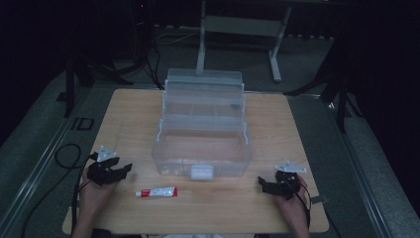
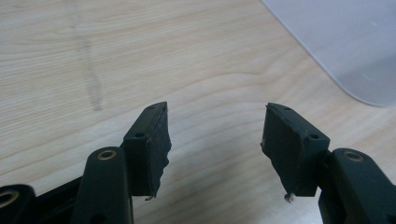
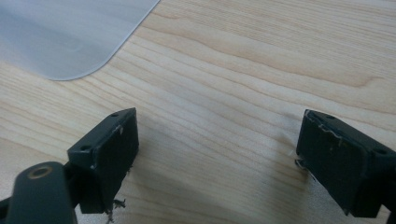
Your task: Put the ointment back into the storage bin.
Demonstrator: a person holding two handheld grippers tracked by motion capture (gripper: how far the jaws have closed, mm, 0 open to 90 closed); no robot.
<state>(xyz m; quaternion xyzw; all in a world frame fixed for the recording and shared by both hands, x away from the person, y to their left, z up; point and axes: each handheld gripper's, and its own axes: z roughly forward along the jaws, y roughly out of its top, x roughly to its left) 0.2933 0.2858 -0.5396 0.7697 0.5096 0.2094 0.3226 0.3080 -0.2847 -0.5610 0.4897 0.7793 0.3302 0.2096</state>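
Tube (image 1: 156, 192) of paste, white with red end, lying flat on wooden table (image 1: 277, 124) near front edge, cap end toward left, just right of left gripper and in front of clear box; touched by nothing.

Left gripper (image 1: 119, 171) held in left hand (image 1: 94, 196) at front left of table, resting low over the wood, pointed toward table centre. Jaws spread wide, released, nothing between them. Same confirmed in left gripper view: left gripper (image 2: 215, 140) over bare wood grain, pads (image 2: 156, 144) worn and frayed at edges, corner of clear box (image 2: 345, 42) at upper right, apart from jaws.

Clear box (image 1: 200, 148), translucent plastic, at table centre, lid raised toward rear, tiered trays inside, white latch (image 1: 201, 172) on front wall. Near tube, not touching.

Right gripper (image 1: 265, 186) held in right hand (image 1: 292, 203) at front right, pointed toward centre, well apart from tube. Jaws released, wide, holding nothing. Right gripper view: right gripper (image 3: 217, 144) over bare wood, rounded corner of box (image 3: 60, 37) at upper left, clear of pads (image 3: 114, 158).
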